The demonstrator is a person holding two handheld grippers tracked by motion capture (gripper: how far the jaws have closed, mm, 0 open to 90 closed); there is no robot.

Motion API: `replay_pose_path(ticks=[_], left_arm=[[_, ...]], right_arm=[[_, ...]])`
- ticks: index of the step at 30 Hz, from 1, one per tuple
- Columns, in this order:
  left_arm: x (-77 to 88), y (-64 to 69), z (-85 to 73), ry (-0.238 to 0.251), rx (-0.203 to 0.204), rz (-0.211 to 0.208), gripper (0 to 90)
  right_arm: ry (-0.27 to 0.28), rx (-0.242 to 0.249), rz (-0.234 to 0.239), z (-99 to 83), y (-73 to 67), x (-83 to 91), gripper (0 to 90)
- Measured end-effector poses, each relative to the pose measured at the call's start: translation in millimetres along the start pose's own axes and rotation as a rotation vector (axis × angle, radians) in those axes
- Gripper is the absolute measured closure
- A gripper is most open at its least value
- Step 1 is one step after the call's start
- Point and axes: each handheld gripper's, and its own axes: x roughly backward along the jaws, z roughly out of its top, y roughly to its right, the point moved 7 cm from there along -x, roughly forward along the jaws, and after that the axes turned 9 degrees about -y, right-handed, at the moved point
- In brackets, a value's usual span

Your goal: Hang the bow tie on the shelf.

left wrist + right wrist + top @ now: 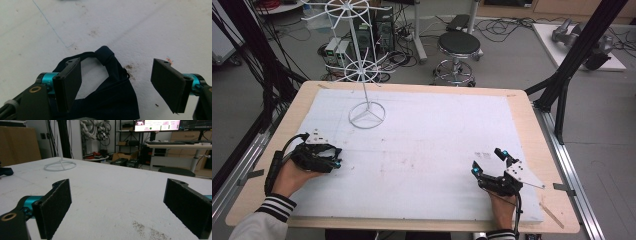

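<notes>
The left gripper is hovering low over the white sheet near the desk's left edge, its jaws standing wide with a dark navy cloth lying between them. The pads are not pressing on it: the left pad is sitting over the cloth's edge and the right pad is standing clear over bare sheet. That placement is reading as a line-up for a pinch, with the gripper straddling the thing so that closing would catch the fabric.

The cloth itself is looking like a small bow tie or knotted band: a broad, flat, folded wing nearest the camera, then a thin strap looping round to a tight little knot at its far end. It is lying slack and flat, and it is probably going to bunch and slide rather than lift stiffly. Brown smudges are marking the sheet just beside it.

The right gripper is resting near the desk's front right corner, well apart from the cloth, its jaws wide and holding nothing; it seems to be waiting.

Farther off, toward the far left of the sheet, a white wire stand is rising from a ring base, likely where the cloth is meant to hang.
</notes>
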Motion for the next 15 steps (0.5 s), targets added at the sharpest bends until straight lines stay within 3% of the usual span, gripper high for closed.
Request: replay_pose_path(ticks=[5,15], left_arm=[[-6.2,0.3,-0.4,-0.042,-0.01,0.012,25.8],[-10.0,-0.3,-2.1,-0.08,-0.01,0.014,33.9]], right_arm=[[0.001,0.001,0.001,0.0,0.0,0.1,6.9],[0.006,0.002,0.001,0.2,0.5,0.3,6.9]])
